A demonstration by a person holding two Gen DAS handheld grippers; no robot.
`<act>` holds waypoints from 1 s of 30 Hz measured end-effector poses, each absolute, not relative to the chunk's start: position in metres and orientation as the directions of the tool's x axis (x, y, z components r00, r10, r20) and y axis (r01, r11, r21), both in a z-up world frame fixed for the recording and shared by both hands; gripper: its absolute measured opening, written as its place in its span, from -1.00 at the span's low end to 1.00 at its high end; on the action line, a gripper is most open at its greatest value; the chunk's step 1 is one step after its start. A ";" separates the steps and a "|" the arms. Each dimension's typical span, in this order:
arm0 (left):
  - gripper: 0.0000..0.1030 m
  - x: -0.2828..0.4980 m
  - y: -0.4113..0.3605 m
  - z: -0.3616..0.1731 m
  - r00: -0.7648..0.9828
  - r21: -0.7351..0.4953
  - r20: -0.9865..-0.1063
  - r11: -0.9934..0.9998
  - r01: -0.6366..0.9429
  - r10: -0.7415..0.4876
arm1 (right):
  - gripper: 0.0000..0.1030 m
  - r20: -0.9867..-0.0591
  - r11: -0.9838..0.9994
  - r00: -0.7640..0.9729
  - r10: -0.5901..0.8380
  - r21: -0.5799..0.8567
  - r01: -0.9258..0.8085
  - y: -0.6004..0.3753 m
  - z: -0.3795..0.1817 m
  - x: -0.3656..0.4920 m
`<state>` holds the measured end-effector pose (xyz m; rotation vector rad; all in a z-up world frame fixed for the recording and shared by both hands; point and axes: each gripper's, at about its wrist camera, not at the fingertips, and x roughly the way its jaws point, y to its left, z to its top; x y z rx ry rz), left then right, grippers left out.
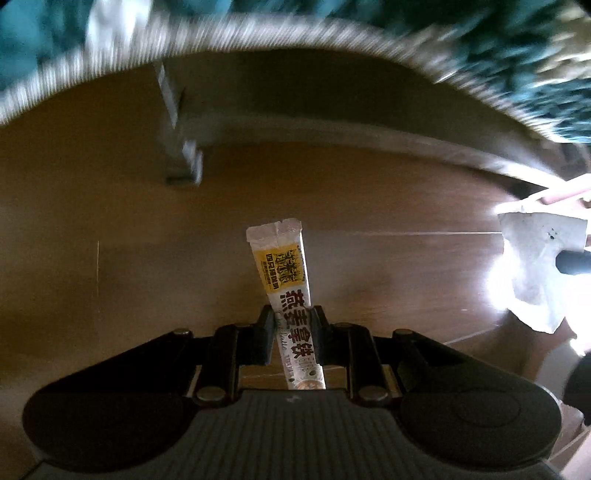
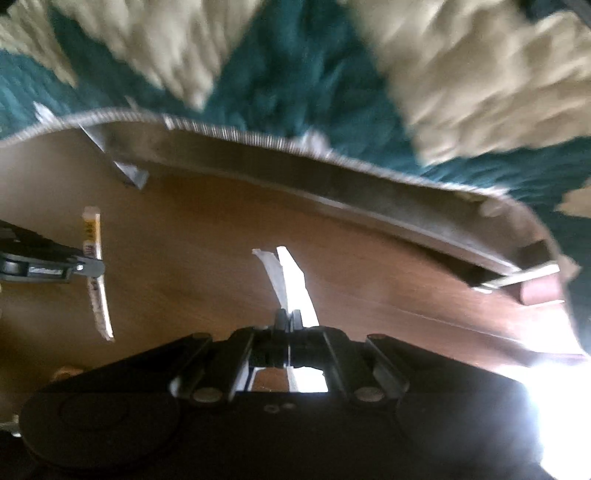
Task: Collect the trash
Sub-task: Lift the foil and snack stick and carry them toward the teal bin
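My left gripper (image 1: 293, 321) is shut on a narrow white and yellow stick packet (image 1: 280, 266) with black printed characters, held by its lower half above the brown wooden surface (image 1: 110, 240). The packet's torn top points away from the camera. In the right wrist view, my right gripper (image 2: 287, 319) is shut on a crumpled white paper scrap (image 2: 291, 277) that sticks up between its fingers. That scrap (image 1: 535, 266) also shows at the right edge of the left wrist view. At the left of the right wrist view, the left gripper (image 2: 90, 266) holds the packet (image 2: 92, 229).
A teal and cream shaggy rug (image 2: 295, 74) with a pale fringed edge (image 1: 258, 33) lies beyond the wooden surface. A grey metal piece (image 1: 177, 147) stands near that edge. Strong glare (image 2: 554, 406) washes out the lower right.
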<state>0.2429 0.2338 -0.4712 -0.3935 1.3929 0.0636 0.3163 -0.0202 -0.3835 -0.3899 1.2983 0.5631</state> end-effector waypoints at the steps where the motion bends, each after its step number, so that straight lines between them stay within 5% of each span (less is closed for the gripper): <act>1: -0.62 0.244 0.233 -0.458 0.204 -0.239 -0.960 0.937 -0.255 -0.189 | -1.00 -0.968 0.807 0.178 0.176 0.039 -0.589 -0.026 -0.371 0.315; 15: -0.62 0.270 0.162 -0.217 0.451 -0.190 -0.877 0.982 -0.009 -0.165 | -1.00 -0.895 0.878 0.380 0.233 0.025 -0.478 -0.107 -0.183 0.294; 30: -0.61 0.250 0.047 -0.010 0.667 -0.060 -0.736 0.992 0.111 -0.119 | -1.00 -0.673 0.915 0.679 0.292 -0.010 -0.403 -0.242 0.020 0.235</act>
